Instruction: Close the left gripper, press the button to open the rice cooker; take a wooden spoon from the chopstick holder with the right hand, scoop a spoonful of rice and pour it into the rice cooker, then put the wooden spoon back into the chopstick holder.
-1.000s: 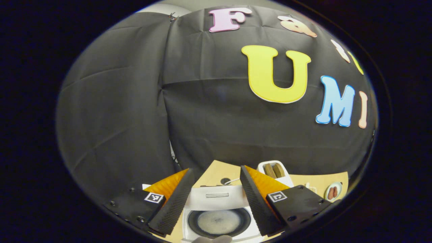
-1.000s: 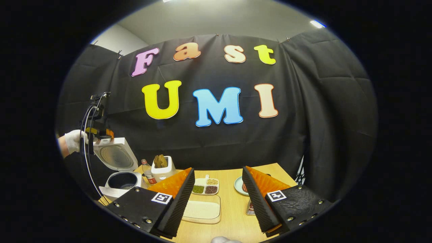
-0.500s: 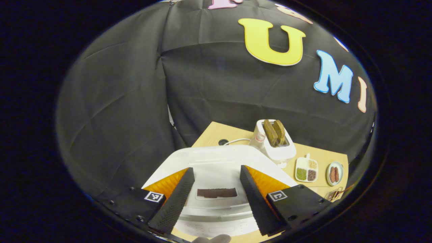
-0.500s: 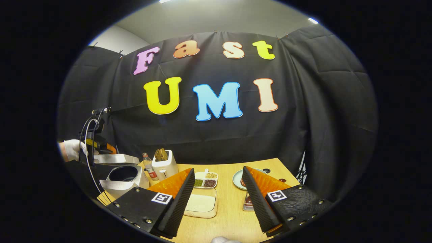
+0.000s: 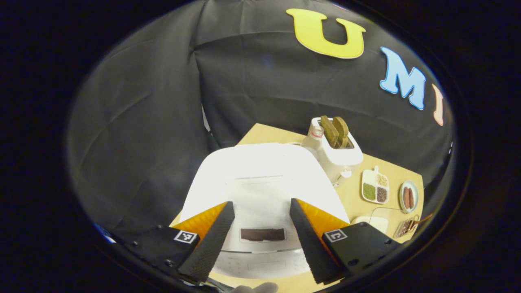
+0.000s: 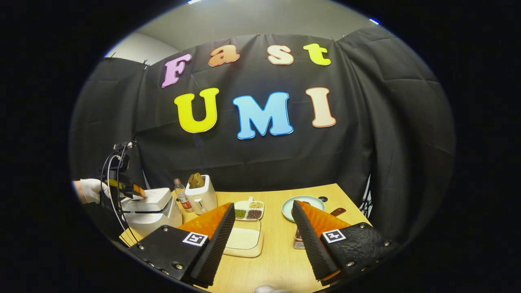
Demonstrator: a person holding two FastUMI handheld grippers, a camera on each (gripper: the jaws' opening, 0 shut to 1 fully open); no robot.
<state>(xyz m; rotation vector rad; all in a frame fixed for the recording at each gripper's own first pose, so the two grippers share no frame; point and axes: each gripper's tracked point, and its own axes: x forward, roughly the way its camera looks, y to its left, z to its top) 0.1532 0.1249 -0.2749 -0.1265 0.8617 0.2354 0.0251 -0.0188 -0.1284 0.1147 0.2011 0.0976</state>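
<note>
— Black ribbed pads of the left gripper point(image 5: 260, 240) stand spread apart above the white rice cooker point(image 5: 260, 179), whose lid lies down; the dark panel point(image 5: 262, 234) at the lid's front sits between them. Since the task wants a press with closed fingers, they should probably come together first, then push straight down on the button, squarely, so the tip does not slide off.

— And the right gripper point(image 6: 262, 240)?

— Open too, holding nothing, poised over the wooden worktop point(image 6: 281, 260). Its view adds what the left gripper view lacks: the gloved hand point(image 6: 90, 190) carrying the left gripper over the cooker, the tray of rice point(image 6: 243, 240) just ahead, and the white chopstick holder point(image 6: 200, 196) with wooden utensils beside a bottle point(image 6: 182, 200).
</note>
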